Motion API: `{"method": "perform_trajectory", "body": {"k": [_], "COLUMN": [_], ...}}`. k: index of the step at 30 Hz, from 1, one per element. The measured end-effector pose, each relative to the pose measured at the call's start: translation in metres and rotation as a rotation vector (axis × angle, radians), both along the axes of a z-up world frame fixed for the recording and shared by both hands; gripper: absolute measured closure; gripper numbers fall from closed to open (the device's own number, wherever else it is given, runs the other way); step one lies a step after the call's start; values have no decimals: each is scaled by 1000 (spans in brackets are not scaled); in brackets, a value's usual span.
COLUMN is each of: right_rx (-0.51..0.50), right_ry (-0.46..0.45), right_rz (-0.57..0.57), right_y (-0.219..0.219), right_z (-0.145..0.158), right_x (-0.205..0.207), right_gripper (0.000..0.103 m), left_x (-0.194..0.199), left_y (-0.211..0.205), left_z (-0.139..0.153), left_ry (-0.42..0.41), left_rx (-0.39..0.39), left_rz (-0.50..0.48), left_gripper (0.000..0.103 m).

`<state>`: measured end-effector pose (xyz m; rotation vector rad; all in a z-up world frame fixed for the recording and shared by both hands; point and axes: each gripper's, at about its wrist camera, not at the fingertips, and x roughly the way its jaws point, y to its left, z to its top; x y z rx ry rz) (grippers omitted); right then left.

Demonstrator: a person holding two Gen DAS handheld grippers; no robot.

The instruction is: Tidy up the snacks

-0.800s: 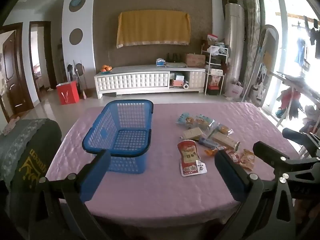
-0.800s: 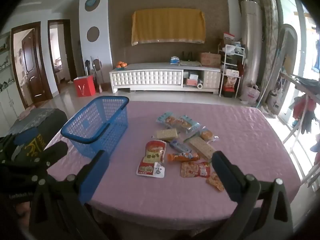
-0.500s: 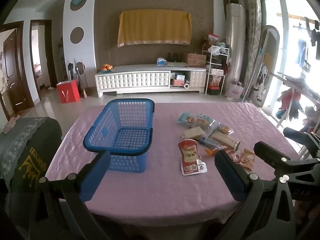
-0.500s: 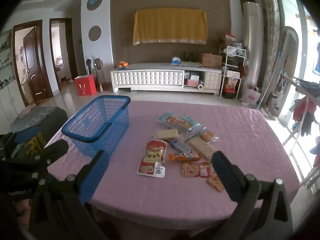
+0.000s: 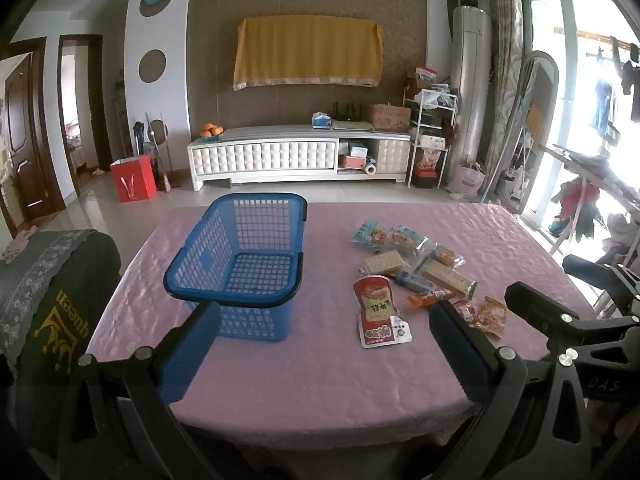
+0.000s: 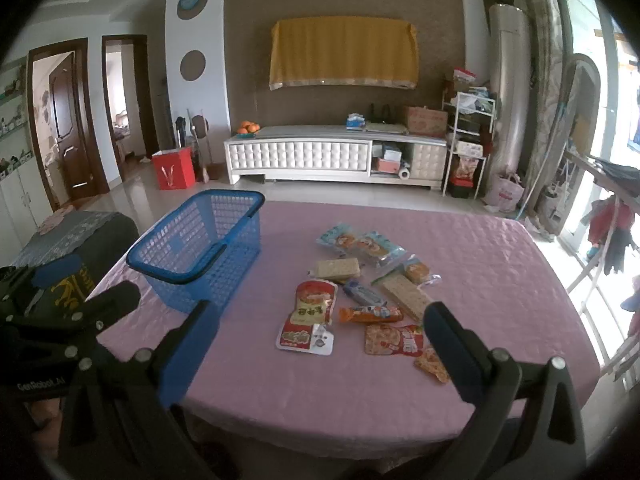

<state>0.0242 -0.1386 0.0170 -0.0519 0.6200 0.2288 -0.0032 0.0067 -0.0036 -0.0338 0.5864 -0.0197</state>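
— Snacks, one lot: we count a red stand-up pouch (image 6: 310, 316), an orange wrapped bar (image 6: 370, 314), cracker packs (image 6: 338, 269) and light-blue bags (image 6: 360, 243), loose on the pink tablecloth (image 6: 480, 264), right of the empty blue basket (image 6: 200, 244).

— Handling?

— Light, we judge; film wrappers are slick and crinkly, and the crackers inside are brittle. We'd pinch the pouch by its flat sealed edge and take the bar across its middle, gently.

— Tools?

— Left gripper (image 5: 324, 340) and right gripper (image 6: 320, 344) both spread wide, nothing between the pads, hovering short of the table's near edge.
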Motion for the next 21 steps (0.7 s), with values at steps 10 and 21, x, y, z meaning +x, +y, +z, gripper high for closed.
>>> {"method": "perform_trajectory", "body": {"k": [10,21], "right_rx": [-1,-3], "right_ry": [0,2], "right_rz": [0,0], "right_y": [1,1], "right_z": [0,0], "right_x": [0,-1], "right_gripper": [0,0], "left_x": [0,-1], "left_y": [0,-1], "left_z": [0,-2], "left_ry": [1,2], "left_rx": [3,4], "left_rz": [1,-4], "left_gripper": [0,0]}}
